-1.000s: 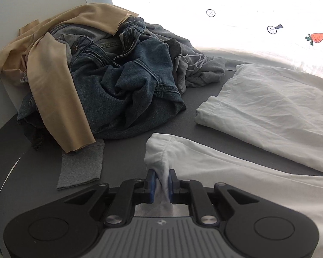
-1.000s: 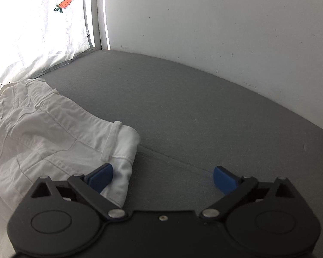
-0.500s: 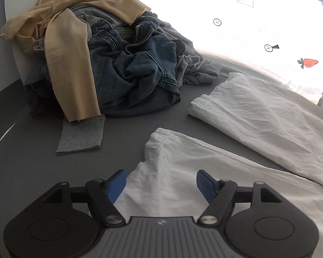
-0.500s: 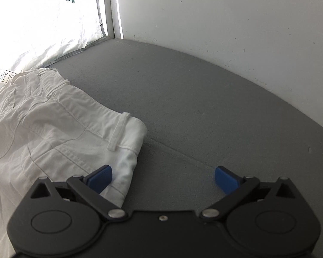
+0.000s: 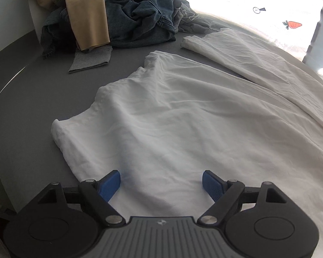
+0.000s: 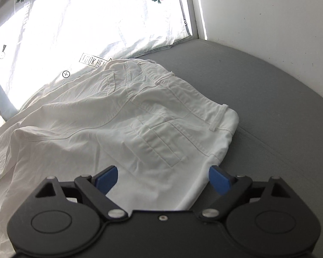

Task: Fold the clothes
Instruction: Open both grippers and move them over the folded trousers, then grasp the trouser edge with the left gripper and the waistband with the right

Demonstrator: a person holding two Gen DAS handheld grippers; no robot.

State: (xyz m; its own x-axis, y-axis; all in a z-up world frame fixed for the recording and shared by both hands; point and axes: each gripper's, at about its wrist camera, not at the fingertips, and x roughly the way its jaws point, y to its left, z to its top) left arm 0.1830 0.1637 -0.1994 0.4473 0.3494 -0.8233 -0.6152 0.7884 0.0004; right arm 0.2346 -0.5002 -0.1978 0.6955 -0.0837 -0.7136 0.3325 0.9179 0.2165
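Note:
White trousers (image 5: 183, 118) lie spread on the grey surface (image 5: 32, 107). In the left wrist view both legs run away toward the top left, with their hems near the clothes pile. My left gripper (image 5: 161, 181) is open and empty, over the near leg's cloth. In the right wrist view the waistband end (image 6: 161, 118) with belt loops and pockets lies flat. My right gripper (image 6: 163, 177) is open and empty, over the near edge of the waist area.
A pile of denim (image 5: 140, 15), a tan garment (image 5: 88, 15) and grey cloth (image 5: 90, 59) sits at the far left. A carrot-print white curtain (image 6: 86, 17) hangs behind. A white wall (image 6: 269, 21) bounds the right side. Bare grey surface (image 6: 280, 107) lies right of the waistband.
My left gripper opened, let go of the trouser leg hem and drew back along the leg. My right gripper, open throughout, shifted left over the waist area.

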